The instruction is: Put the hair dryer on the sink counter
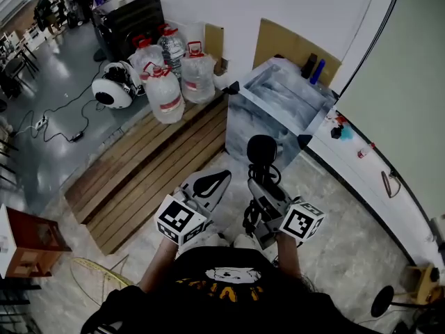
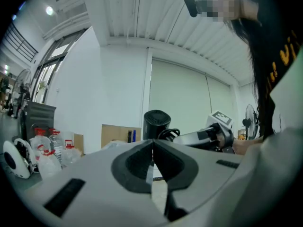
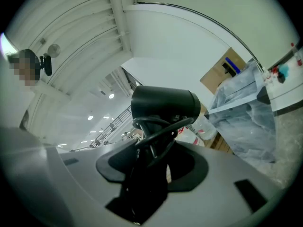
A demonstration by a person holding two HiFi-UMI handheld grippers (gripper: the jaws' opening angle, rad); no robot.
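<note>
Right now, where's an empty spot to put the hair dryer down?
The plastic-wrapped sink counter looks bare in front of the two bottles at its back corner. The wooden slats are bare this side of the water jugs. The white ledge is dotted with small things.

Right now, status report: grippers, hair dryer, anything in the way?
Left gripper shut, empty. Right gripper shut on hair dryer, cord coiled. Sink counter ahead, plastic-wrapped; nothing seen between.

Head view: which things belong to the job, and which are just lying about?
Job: hair dryer, in the jaws of the right gripper; sink counter, wrapped in plastic.
Lying about: water jugs, helmet, wooden platform, cardboard.
</note>
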